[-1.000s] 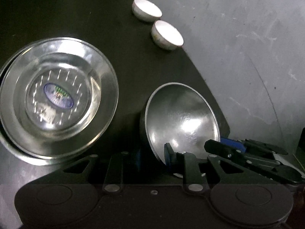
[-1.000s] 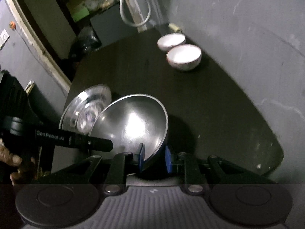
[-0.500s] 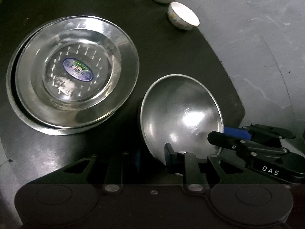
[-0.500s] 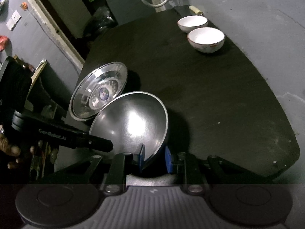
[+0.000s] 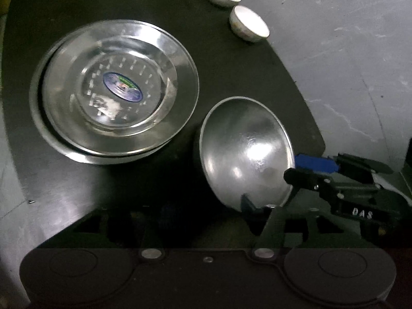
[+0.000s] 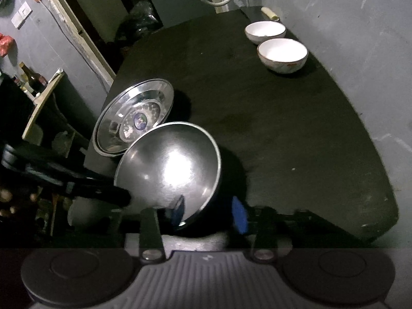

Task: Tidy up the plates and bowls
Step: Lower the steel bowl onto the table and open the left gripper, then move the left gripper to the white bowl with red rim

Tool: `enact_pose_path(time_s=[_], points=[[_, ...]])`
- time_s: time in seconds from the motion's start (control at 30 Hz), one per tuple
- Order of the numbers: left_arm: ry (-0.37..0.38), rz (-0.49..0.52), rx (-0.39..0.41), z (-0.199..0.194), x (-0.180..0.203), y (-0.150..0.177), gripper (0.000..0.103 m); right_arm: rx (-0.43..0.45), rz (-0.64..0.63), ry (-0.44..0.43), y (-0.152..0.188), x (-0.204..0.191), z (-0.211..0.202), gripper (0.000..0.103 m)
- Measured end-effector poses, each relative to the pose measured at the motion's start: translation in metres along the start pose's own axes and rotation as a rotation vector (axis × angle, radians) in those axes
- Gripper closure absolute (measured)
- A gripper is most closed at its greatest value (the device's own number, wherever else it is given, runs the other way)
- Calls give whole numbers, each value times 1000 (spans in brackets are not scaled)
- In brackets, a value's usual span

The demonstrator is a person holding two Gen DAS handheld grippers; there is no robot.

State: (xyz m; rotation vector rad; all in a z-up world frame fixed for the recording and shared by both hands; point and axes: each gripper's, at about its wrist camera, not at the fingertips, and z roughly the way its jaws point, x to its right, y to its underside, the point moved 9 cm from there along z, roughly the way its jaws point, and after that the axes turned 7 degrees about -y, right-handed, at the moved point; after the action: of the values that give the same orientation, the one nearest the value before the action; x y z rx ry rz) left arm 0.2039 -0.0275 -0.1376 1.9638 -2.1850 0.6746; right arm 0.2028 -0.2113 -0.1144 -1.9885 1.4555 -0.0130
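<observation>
Left wrist view shows the dark round desk (image 5: pixel 231 59), the stacked shiny steel plates (image 5: pixel 116 92) now nearer centre, and beside them the tilted round steel bowl (image 5: pixel 244 152). Right hand-held gripper (image 6: pixel 209 213) has just spread wide, letting go of the rim; left hand-held gripper (image 5: pixel 206 211) seems parted too. Bowl released short of the stack; two small white ceramic bowls (image 6: pixel 282 54) wait far off.

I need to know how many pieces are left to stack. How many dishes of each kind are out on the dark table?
Steel plates, stacked: 2
Steel bowl, tilted between the grippers: 1
White bowls by the wall: 2
Total: 5
</observation>
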Motion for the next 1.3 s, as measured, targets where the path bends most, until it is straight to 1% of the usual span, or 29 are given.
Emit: enact_pose_path(time_s=[0.03, 0.07, 0.1, 0.13, 0.17, 0.2, 0.27, 0.3, 0.33, 0.37, 0.43, 0.53, 0.7, 0.77, 0.83, 0.97, 1.07, 1.17, 1.23, 1.3], points=[[0, 1, 8, -5, -1, 2, 35, 6, -4, 7, 0, 1, -3, 47], [0, -1, 17, -10, -2, 3, 35, 12, -7, 11, -2, 1, -6, 41], [1, -6, 29, -14, -3, 3, 34, 21, -12, 16, -3, 2, -9, 38], [5, -15, 39, -17, -4, 2, 31, 28, -19, 21, -5, 2, -11, 31], [13, -27, 53, -19, -4, 0, 26, 32, -30, 25, -6, 2, -14, 25], [26, -40, 74, -22, -4, -3, 24, 33, -41, 30, -8, 1, -16, 21], [52, -61, 125, -27, -1, -14, 15, 33, -75, 42, -13, -1, -22, 7], [61, -69, 155, -31, 1, -20, 12, 35, -89, 49, -16, -2, -25, 4], [70, -75, 189, -36, 2, -26, 7, 39, -103, 58, -20, -3, -28, 1], [78, -80, 221, -40, 5, -32, 4, 47, -117, 68, -25, -4, -32, 0], [93, -99, 291, -47, 7, -43, 2, 68, -144, 81, -34, -5, -39, 0], [121, -128, 381, -52, 9, -59, 1, 101, -168, 105, -46, -2, -47, 0], [108, -131, 467, -60, 16, -82, 1, 179, -210, 146, -67, 1, -54, 0], [77, -134, 500, -62, 18, -89, 1, 218, -206, 153, -77, 4, -54, 0], [18, -126, 546, -66, 22, -97, 1, 241, -171, 157, -84, 9, -49, 0], [-73, -101, 648, -83, 27, -106, 1, 263, -86, 109, -94, 21, -29, 0], [-144, -69, 678, -93, 28, -109, 1, 282, -41, 100, -97, 30, -14, 0], [-193, -66, 663, -95, 25, -118, 1, 303, -17, 108, -95, 38, -6, 0], [-206, -75, 651, -96, 22, -125, 1, 309, -7, 117, -96, 44, -3, 0], [-200, -95, 640, -94, 19, -134, 1, 313, -2, 119, -97, 47, -1, 0]])
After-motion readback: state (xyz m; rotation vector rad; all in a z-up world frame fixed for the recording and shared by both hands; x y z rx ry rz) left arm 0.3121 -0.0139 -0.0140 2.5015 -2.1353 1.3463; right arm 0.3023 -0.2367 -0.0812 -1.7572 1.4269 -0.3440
